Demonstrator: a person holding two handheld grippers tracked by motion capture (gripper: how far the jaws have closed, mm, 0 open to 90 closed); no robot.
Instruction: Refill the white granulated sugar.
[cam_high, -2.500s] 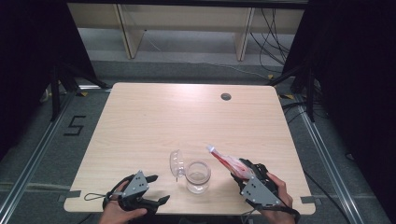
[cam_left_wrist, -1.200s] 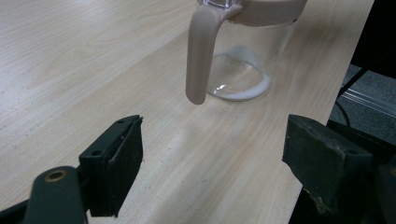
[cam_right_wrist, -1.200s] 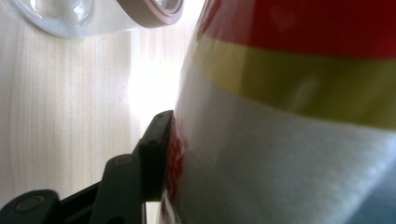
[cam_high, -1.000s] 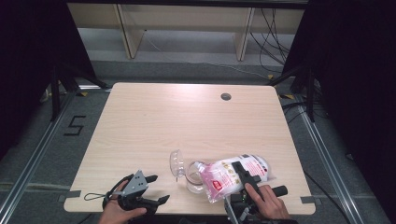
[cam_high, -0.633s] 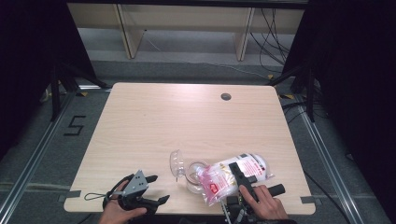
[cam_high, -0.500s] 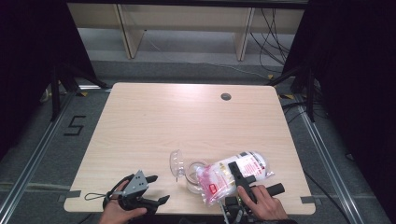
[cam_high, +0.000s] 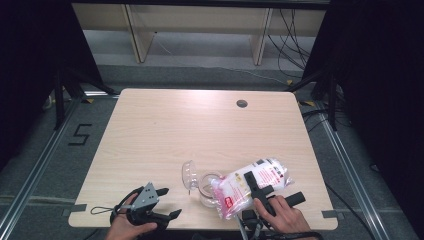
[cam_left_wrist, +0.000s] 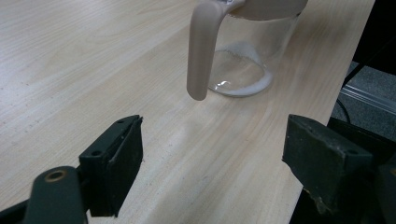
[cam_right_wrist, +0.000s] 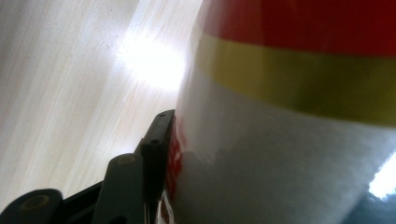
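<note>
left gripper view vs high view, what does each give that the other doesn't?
Left gripper view alone: white powder along the bottom of the glass jug, and a close look at its beige handle hanging clear of the table.

High view alone: the bag tilted toward the jug's mouth, clamped in the right gripper, and the hole near the table's far edge.

Both: the jug, the wooden table, and the left gripper open with nothing between its jaws.

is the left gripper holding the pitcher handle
No, in the left gripper view the left gripper stands open over bare table, and the glass pitcher's handle hangs apart, beyond the jaws.
</note>
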